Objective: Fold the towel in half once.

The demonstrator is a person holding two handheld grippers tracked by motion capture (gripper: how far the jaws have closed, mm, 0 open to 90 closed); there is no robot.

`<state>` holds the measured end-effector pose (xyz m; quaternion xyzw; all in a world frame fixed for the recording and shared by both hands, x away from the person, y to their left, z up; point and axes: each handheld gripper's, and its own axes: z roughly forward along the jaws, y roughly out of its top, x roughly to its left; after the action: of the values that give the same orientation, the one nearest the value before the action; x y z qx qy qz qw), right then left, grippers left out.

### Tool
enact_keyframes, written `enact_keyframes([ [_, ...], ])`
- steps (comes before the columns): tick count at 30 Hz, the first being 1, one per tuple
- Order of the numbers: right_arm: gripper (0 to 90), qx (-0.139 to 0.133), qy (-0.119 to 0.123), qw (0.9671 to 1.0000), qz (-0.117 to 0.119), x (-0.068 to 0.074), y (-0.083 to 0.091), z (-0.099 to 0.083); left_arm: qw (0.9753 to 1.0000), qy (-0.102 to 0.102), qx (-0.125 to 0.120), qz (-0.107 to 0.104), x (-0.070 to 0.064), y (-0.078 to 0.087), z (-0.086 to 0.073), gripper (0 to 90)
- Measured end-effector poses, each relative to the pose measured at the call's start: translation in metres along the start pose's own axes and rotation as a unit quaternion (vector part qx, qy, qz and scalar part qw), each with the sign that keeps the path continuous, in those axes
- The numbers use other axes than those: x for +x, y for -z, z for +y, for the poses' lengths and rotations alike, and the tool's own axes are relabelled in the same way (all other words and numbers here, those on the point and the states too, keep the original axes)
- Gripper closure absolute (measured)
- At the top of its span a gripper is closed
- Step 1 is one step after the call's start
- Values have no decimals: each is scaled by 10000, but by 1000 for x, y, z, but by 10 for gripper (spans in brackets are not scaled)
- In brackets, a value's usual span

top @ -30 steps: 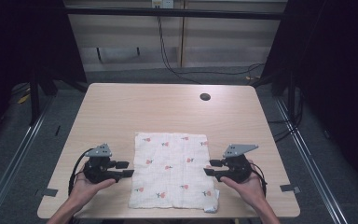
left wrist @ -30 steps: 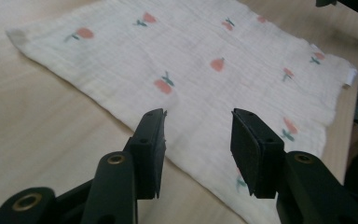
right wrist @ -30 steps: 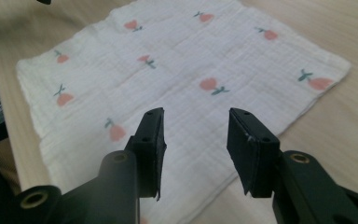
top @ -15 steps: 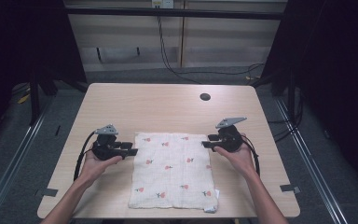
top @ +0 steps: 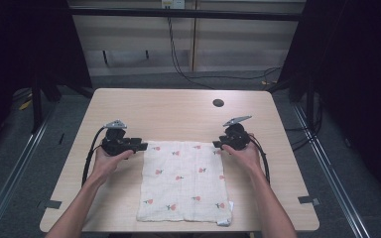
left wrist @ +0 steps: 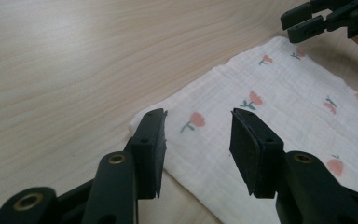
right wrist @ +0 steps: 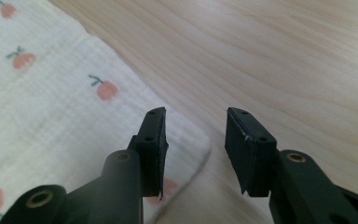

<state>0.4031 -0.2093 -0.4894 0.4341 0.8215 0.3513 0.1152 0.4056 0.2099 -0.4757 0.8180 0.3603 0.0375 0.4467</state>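
Step in hand: both grippers are lined up at the two far corners of the cloth [top: 184,181], so this reads as the approach before a two-corner pick, probably the start of a fold.

Cloth: a white square printed with small red flowers, lying flat on the near half of the wooden table [top: 178,111], its near edge close to the table's near edge.

Left gripper [top: 140,145]: at the cloth's far left corner. In the left gripper view its jaws stand apart, with the corner [left wrist: 142,122] lying between them and nothing pinched yet.

Right gripper [top: 217,145]: at the cloth's far right corner. In the right gripper view its jaws are also apart; the rounded corner [right wrist: 193,140] sits just under and between them, not gripped.

Next move, as a judgement: each gripper should drop until one jaw slides under the corner's edge, then close on the fabric. The cloth looks thin and lies flat on the wood, so catching the top layer cleanly may take a low, shallow approach.

Risk: a jaw could push the corner away and wrinkle it rather than catch it.

Other things: a small dark round hole [top: 218,103] sits in the table's far right part, well apart from the cloth.

Writing: no brand, label or lettering can be read anywhere.
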Motion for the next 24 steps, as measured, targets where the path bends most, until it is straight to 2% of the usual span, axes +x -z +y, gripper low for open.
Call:
enact_keyframes([
  [1, 599, -22, -9, 10000, 6, 1, -1, 0, 9999, -73, 45, 71, 1, -2, -1, 545],
  [3, 598, 127, 184, 9997, -125, 4, -4, 1, 9997, -131, 170, 129, 5, -7, -3, 542],
  [4, 598, 127, 184, 9997, -125, 4, -4, 1, 9997, -131, 170, 129, 5, -7, -3, 533],
  [5, 597, 170, 229, 9995, -122, 4, -7, 1, 9997, -91, 182, 113, 6, -9, -3, 533],
  [9, 597, 248, 158, 9994, -191, 2, -10, -2, 9998, -10, 147, 160, 13, -11, -5, 529],
  [11, 609, 224, 249, 9993, -183, 3, -10, -3, 9997, 53, 168, 191, 17, -13, -4, 525],
  [12, 626, 205, 292, 9992, -168, 3, -10, -4, 9997, 104, 172, 161, 18, -15, -4, 533],
  [13, 649, 222, 237, 9994, -119, 4, -10, -4, 9996, 162, 179, 161, 19, -17, -5, 539],
  [14, 726, 226, 251, 9993, -131, 5, -9, -4, 9995, 199, 198, 147, 19, -20, -5, 545],
  [15, 726, 226, 251, 9993, -131, 5, -9, -4, 9994, 160, 250, 189, 19, -23, -5, 545],
  [18, 824, 237, 259, 9994, -23, 6, -9, -5, 9991, 159, 300, 259, 18, -29, -4, 537],
  [20, 851, 260, 279, 9993, -13, 8, -9, -4, 9989, 222, 218, 344, 19, -30, -3, 536],
  [22, 858, 245, 271, 9993, 6, 8, -9, -4, 9990, 305, 164, 285, 24, -29, -1, 541],
  [24, 860, 239, 240, 9994, 33, 7, -9, -5, 9987, 304, 224, 342, 25, -31, 0, 552],
])
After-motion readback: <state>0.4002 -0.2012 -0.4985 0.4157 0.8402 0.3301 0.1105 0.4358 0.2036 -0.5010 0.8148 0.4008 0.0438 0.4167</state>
